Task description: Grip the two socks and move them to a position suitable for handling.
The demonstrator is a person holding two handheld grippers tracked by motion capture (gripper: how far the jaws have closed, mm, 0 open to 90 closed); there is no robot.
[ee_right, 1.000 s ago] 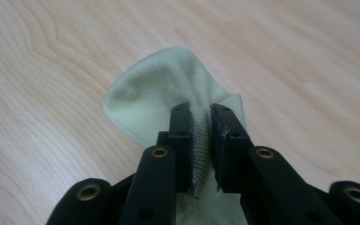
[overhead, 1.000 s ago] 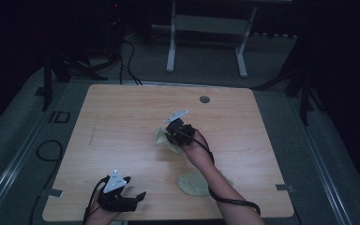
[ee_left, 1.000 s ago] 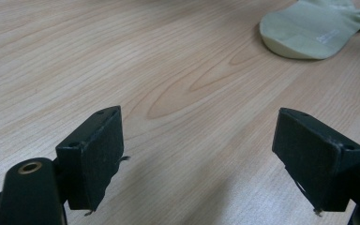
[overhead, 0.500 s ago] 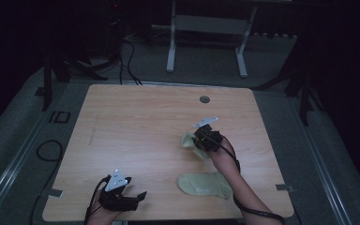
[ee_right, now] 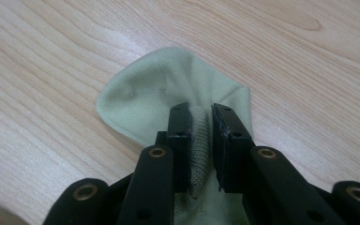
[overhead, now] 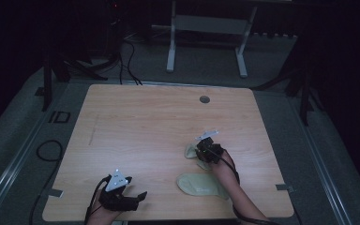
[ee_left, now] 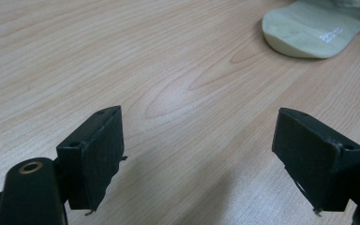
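Right hand-held gripper [ee_right: 200, 140] near-closed, pinching sock [ee_right: 168, 89]

pretty dark room, grey carpet floor [overhead: 281, 122], light wooden table [overhead: 145, 122], white metal stand [overhead: 206, 28] behind it, black cables [overhead: 126, 51] lying around.

We read this as a lab or recording studio, not a home. A bare wooden table [overhead: 145, 126] with a cable grommet [overhead: 204, 99] stands on grey carpet [overhead: 23, 140], ringed by darkness. Loose cables [overhead: 126, 51], black stand legs [overhead: 47, 79] and a white metal frame [overhead: 206, 28] sit behind it.
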